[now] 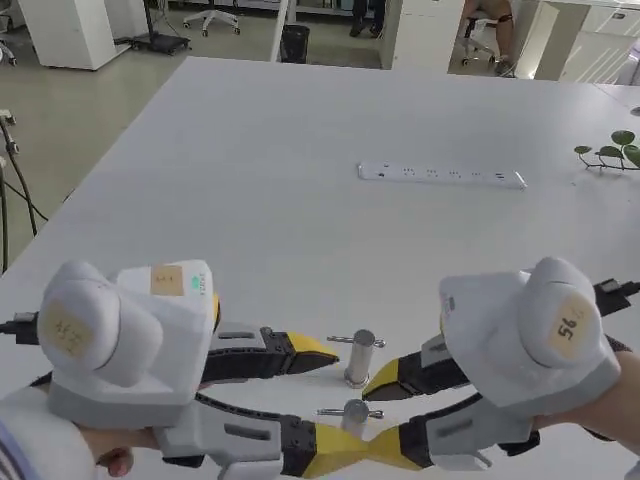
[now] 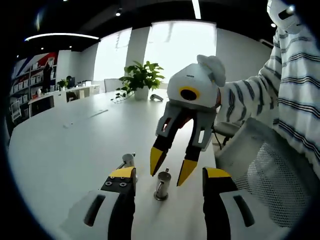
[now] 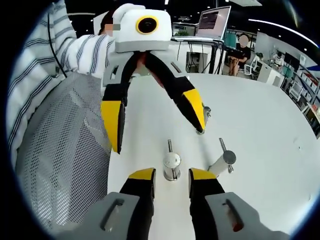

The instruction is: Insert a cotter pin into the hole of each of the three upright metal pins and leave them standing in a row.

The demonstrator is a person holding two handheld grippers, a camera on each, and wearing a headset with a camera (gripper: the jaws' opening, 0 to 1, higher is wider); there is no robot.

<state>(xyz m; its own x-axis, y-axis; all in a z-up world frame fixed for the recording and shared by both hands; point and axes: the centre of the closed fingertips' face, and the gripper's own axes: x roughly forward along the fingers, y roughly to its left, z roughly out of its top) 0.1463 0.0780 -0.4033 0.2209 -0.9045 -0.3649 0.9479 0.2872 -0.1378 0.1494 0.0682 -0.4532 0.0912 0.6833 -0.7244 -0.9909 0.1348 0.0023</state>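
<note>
Where the two grippers face each other low over the white table (image 1: 250, 180), the nearer metal pin (image 1: 353, 411) is seen standing upright, crossed near its top by a thin cotter pin (image 1: 330, 411). Just beyond it, apart from it, the farther metal pin (image 1: 360, 362) is likewise seen upright, with a second cotter pin (image 1: 340, 341) through its head. In the right gripper view, a small grey piece (image 3: 205, 114) is glimpsed behind one yellow jaw tip of the left gripper; what it is cannot be told.

The nearer metal pin is bracketed from both sides. The left gripper (image 3: 158, 137) is held with its jaws spread wide and nothing between them is pinched. The right gripper (image 2: 167, 176) is pointed down at the pin, its jaws also parted and no contact with the pin is shown.

A striped sleeve (image 2: 280, 85) and a mesh chair (image 3: 65, 150) are seen behind the grippers. Farther out on the table a white power strip (image 1: 442, 176) is laid flat, and a leafy sprig (image 1: 612, 152) is seen at the right edge.
</note>
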